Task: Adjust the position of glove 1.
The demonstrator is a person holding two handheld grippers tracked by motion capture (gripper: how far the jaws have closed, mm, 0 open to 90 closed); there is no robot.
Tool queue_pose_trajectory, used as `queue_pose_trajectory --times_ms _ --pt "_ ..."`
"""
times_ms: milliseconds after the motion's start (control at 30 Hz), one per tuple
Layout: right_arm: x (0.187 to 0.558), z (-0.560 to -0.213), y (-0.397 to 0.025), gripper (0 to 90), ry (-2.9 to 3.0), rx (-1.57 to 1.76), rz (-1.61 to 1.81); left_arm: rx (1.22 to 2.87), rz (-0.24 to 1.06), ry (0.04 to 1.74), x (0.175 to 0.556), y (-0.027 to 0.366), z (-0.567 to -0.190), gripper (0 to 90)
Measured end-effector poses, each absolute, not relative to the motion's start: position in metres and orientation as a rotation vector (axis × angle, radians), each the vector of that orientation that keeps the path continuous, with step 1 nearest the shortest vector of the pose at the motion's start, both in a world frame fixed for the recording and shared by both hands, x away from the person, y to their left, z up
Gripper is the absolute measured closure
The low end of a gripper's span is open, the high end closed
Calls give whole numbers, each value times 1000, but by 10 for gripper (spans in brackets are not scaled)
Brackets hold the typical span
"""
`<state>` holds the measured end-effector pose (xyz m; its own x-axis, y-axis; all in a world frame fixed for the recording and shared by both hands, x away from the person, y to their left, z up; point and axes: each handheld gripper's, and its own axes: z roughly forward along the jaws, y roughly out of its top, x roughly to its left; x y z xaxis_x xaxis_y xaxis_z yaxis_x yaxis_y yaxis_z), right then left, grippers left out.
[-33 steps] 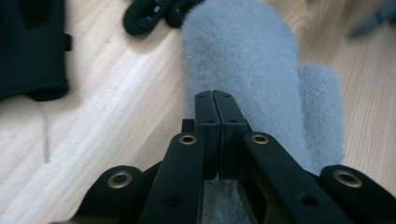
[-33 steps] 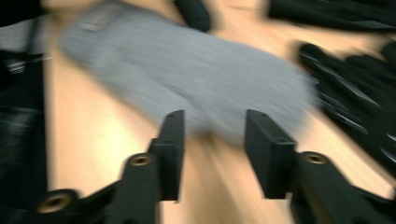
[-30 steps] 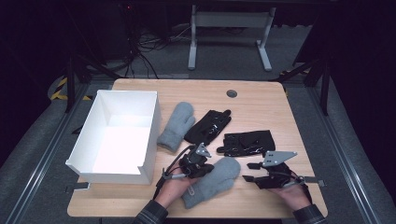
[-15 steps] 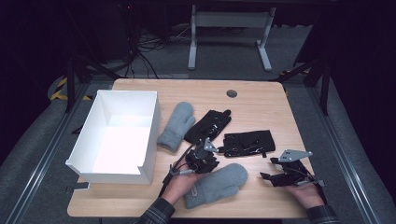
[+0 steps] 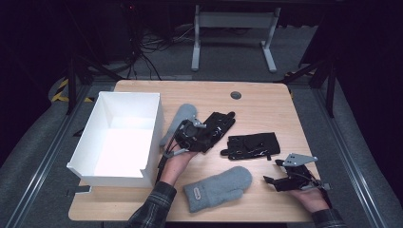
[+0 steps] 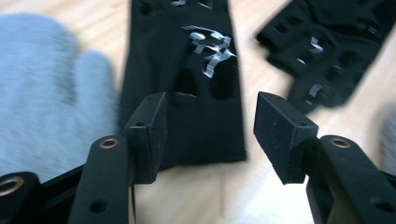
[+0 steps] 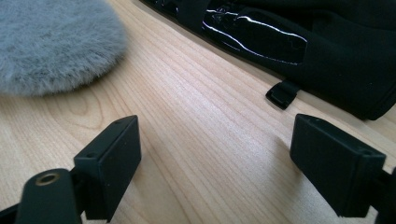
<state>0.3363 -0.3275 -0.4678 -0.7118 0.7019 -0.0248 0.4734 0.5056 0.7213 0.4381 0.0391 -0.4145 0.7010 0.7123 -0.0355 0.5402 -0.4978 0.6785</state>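
Dark floor and cables ring a wooden table (image 5: pixel 266 102), with a white box (image 5: pixel 142 102) standing on it to the left of the left gripper (image 5: pixel 190 135).

That gripper hovers over the cuff end of a black glove (image 5: pixel 219 124). Seen along its jaws in the left gripper view, they stand spread apart with the glove's cuff (image 6: pixel 201 116) lying between and just beyond them, nothing pinched. A grey mitten (image 6: pixel 51 88) lies just left of this glove, touching or nearly touching its edge, and a second black glove (image 6: pixel 327 51) lies ahead to the right, a strip of bare wood between the two.

Near the table's front right corner, the right gripper (image 5: pixel 278 179) is held low by a hand (image 5: pixel 311 199). Its jaws are wide apart over bare wood, holding nothing. In the right gripper view the second black glove (image 7: pixel 299 42) lies just ahead and to the right, a small tab poking from its edge. Another grey mitten (image 7: pixel 51 42) lies ahead to the left, well clear of the jaws; in the high view this mitten (image 5: pixel 218 187) sits between the person's two forearms.
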Motion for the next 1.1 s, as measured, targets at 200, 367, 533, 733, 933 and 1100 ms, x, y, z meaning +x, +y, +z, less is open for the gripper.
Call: queue_pose_trajectory --times_ms 200,367,533,733,933,1100 --pt "336 -470 -328 156 2422 981 1040 2210 370 991 456 46 -407 435" --pt "336 -470 -328 156 2423 983 1041 2201 450 1055 472 52 -405 433" --pt "336 -470 -328 156 2422 983 1041 2206 500 1133 486 56 -408 424" --pt "336 -470 -328 156 2422 983 1041 2227 552 1203 497 58 -416 404" --pt "336 -470 -328 157 2422 983 1041 2274 557 1275 505 57 -431 416" --pt "336 -470 -328 157 2422 983 1041 2226 537 1330 507 63 -437 593"
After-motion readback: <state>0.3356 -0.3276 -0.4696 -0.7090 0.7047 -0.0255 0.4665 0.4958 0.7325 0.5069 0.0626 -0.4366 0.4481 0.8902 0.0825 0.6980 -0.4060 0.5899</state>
